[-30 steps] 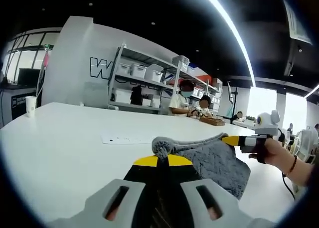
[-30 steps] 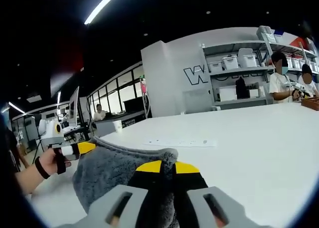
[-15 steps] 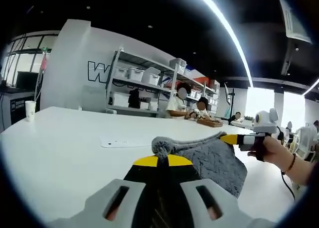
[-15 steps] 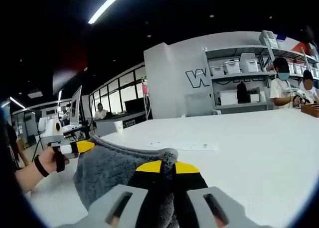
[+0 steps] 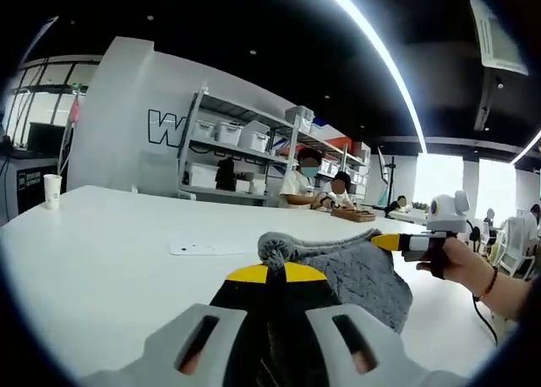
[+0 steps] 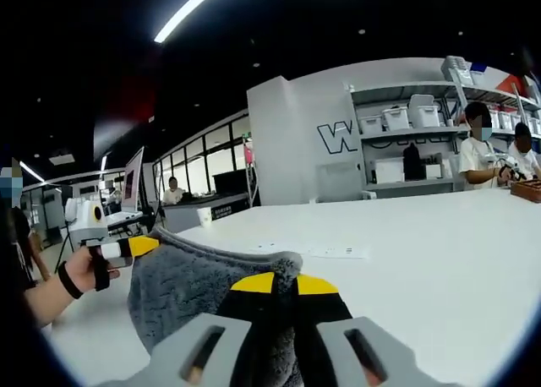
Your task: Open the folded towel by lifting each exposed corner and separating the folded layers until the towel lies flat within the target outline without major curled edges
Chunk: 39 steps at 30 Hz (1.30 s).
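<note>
Paper cup (image 5: 52, 189) — shelving (image 6: 412, 144) behind.

One mark can be read: a large outlined letter "W" on the white wall (image 5: 127, 108), just left of the shelves (image 5: 245, 146) in the left gripper view; what follows it is hidden behind the shelf frame. The right gripper view has the same "W" on the wall (image 6: 296, 142), again cut off by the shelves (image 6: 406, 142). A white sheet (image 5: 201, 248) lying on the table (image 5: 101, 260) carries small dark marks, too small to read.
</note>
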{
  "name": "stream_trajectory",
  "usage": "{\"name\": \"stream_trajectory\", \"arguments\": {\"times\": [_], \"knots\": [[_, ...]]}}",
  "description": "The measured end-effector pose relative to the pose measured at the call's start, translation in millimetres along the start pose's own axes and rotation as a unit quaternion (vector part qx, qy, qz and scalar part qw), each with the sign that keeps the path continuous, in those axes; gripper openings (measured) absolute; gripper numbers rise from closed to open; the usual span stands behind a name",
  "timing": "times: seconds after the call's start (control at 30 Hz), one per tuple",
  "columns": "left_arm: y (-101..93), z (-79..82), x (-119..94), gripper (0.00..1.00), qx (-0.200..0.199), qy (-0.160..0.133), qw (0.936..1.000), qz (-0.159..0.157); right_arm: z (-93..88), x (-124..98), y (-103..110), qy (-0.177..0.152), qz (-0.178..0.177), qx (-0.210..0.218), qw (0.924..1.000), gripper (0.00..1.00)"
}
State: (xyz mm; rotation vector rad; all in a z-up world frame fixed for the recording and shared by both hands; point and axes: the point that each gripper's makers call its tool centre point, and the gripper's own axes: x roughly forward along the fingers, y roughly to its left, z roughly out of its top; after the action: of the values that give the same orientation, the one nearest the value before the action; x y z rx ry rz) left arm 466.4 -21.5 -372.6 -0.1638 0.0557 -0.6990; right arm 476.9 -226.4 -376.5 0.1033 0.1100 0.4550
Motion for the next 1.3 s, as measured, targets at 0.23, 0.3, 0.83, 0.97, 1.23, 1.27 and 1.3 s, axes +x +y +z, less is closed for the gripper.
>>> {"name": "stream_trajectory", "arguments": {"times": [0.23,0.3,0.83,0.97,1.23,1.27,1.3], "knots": [[-2.3,1.8,-4,0.01,-0.001,-0.005,1.0000,-0.001,2.8,-6,4,-0.008,0.001,-0.005,1.0000,0.00],[-2.9,1.5,-4,0.01,-0.001,-0.005,1.0000,-0.002,3.6,-7,6,-0.009,0.001,-0.010,0.9999,0.00],[0.4,8.1,-15,0.01,-0.007,-0.018,0.9995,-0.025,11.2,-20,16,-0.028,0.019,0.006,0.9994,0.00],[0.7,8.0,-14,0.01,-0.006,-0.018,0.9995,-0.026,13.1,-22,18,-0.029,0.020,0.002,0.9994,0.00],[-3.3,6.8,-22,0.01,-0.005,-0.023,0.9992,-0.033,12.4,-32,24,-0.036,0.025,0.001,0.9990,0.00],[-4.3,7.0,-23,0.01,-0.006,-0.024,0.9991,-0.034,12.6,-33,25,-0.036,0.026,0.000,0.9990,0.00],[-5.3,7.3,-24,0.01,-0.007,-0.025,0.9990,-0.035,12.6,-33,25,-0.036,0.026,0.000,0.9990,0.00]]}}
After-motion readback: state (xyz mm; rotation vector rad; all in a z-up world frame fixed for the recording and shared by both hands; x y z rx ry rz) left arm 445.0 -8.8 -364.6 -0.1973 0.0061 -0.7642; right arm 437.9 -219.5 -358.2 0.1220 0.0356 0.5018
